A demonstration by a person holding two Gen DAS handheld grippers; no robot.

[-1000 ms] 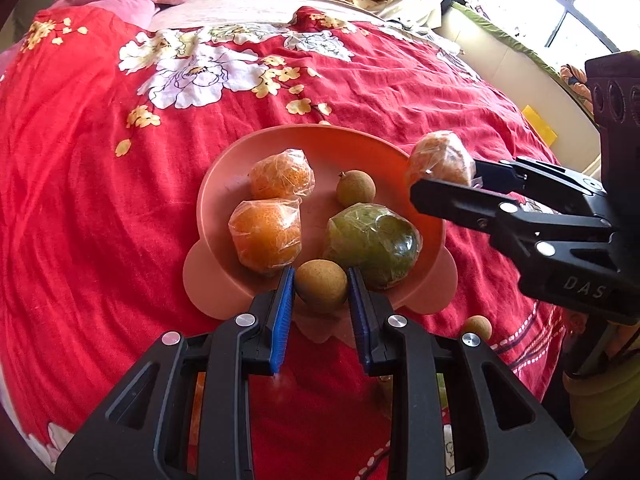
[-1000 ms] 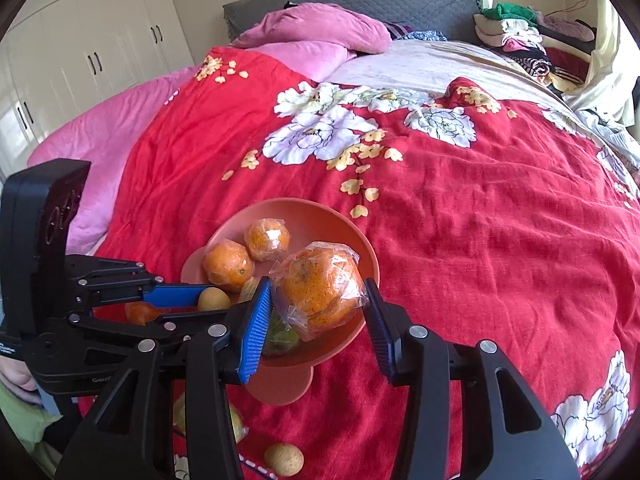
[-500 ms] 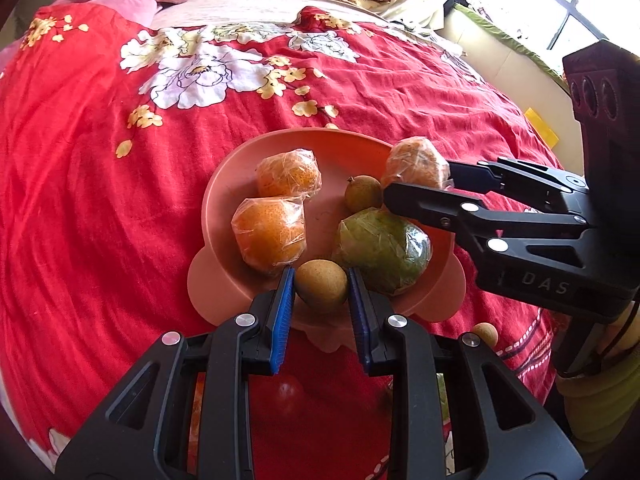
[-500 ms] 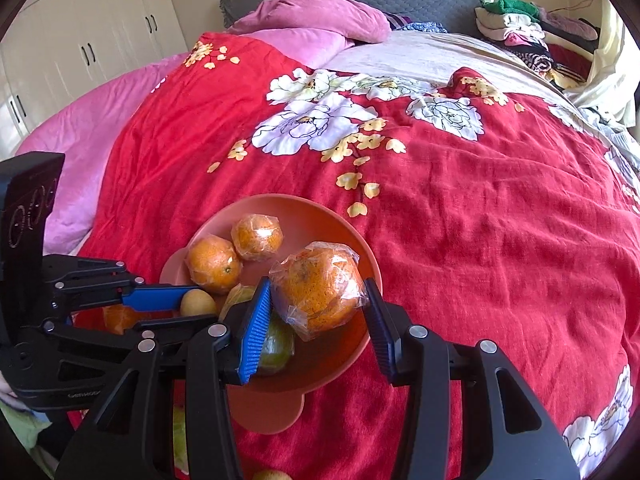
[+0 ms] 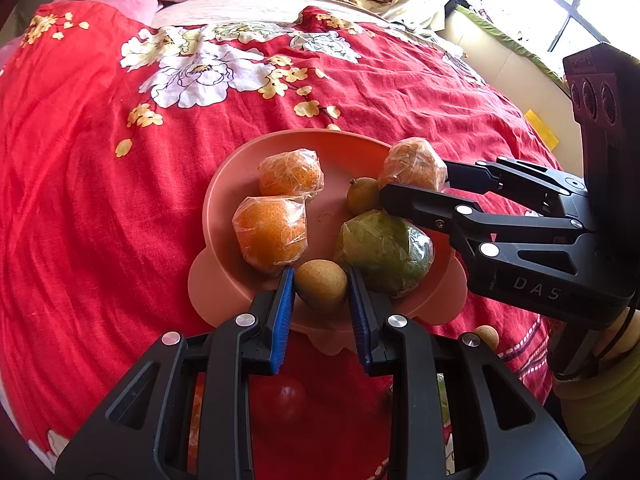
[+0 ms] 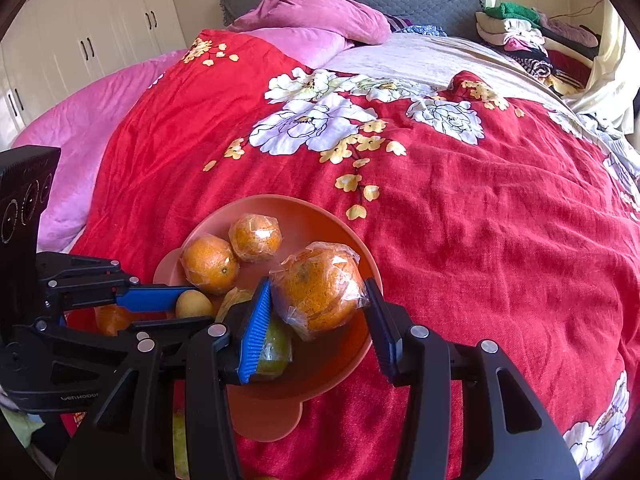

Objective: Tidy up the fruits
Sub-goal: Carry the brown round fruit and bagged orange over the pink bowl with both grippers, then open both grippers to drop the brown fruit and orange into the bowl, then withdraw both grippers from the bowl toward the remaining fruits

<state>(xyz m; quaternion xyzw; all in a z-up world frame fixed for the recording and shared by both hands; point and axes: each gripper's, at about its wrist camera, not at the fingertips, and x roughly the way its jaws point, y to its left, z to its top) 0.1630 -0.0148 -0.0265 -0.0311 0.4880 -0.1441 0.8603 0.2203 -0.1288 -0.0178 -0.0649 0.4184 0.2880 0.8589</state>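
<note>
A pink bowl (image 5: 224, 184) (image 6: 352, 236) sits on the red floral bedspread. In it lie two wrapped oranges (image 5: 272, 232) (image 6: 210, 262), a wrapped green fruit (image 5: 384, 250) and a small brown fruit (image 5: 362, 196). My left gripper (image 5: 321, 286) (image 6: 188, 300) is shut on a small tan round fruit (image 5: 321, 285) (image 6: 193, 305) above the bowl's near rim. My right gripper (image 6: 318, 294) (image 5: 414, 178) is shut on a wrapped orange (image 6: 318, 290) (image 5: 414, 164), holding it over the bowl's right side.
A small tan fruit (image 5: 488, 336) lies on the bedspread right of the bowl. A red fruit (image 5: 280, 400) and an orange (image 6: 112, 318) lie below my left gripper. Pink pillows (image 6: 312, 20) and folded clothes (image 6: 520, 36) sit at the bed's far end.
My right gripper has carried the wrapped orange leftward from beyond the bowl's right rim to over the bowl. The left gripper has stayed in place with its small fruit.
</note>
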